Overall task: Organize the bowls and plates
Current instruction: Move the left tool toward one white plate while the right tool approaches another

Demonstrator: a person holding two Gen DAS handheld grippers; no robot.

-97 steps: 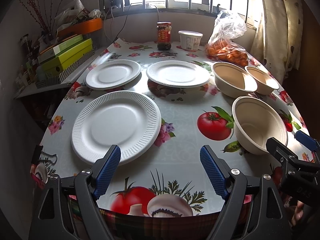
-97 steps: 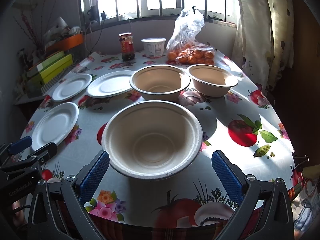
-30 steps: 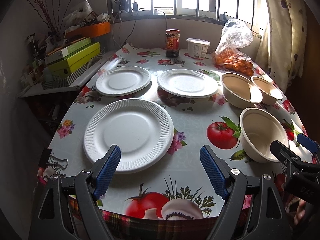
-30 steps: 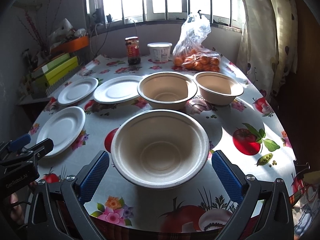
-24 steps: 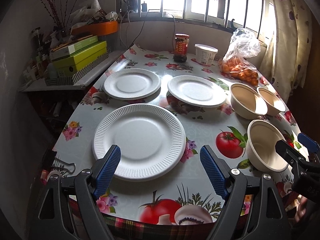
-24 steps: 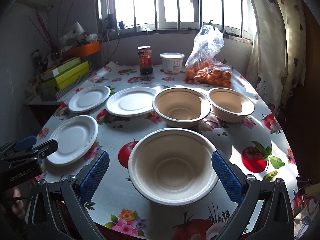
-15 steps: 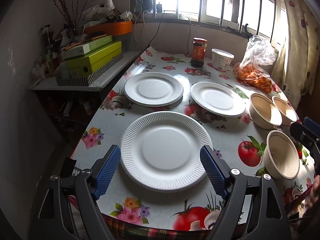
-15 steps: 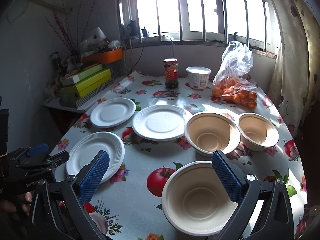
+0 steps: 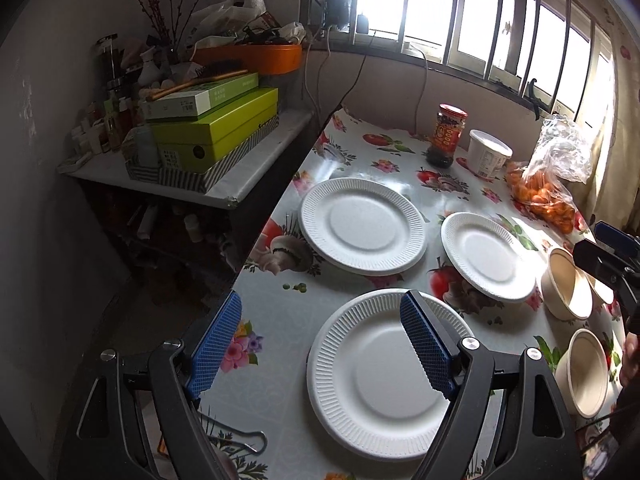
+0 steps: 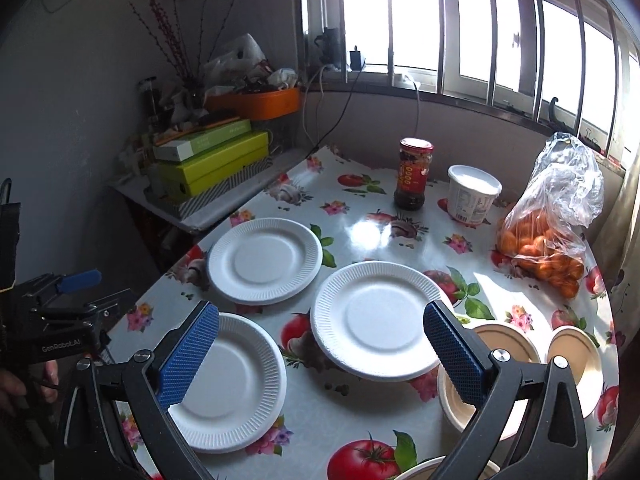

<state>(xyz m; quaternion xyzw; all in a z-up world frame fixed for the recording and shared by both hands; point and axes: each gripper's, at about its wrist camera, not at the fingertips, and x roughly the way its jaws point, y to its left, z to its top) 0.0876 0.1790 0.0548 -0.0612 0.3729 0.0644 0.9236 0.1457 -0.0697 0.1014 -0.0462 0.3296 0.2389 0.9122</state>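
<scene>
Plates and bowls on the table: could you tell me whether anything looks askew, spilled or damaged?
Nothing looks spilled or broken. Only the plate beside the bowls stands out: a dark shadow under its near rim suggests it sits raised or tilted, while the other two plates lie flat.

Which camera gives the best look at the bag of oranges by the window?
The right wrist view: the bag of oranges shows whole, fruit and knotted plastic both clear. The left wrist view pushes the same bag toward its right edge, smaller and distorted.
</scene>
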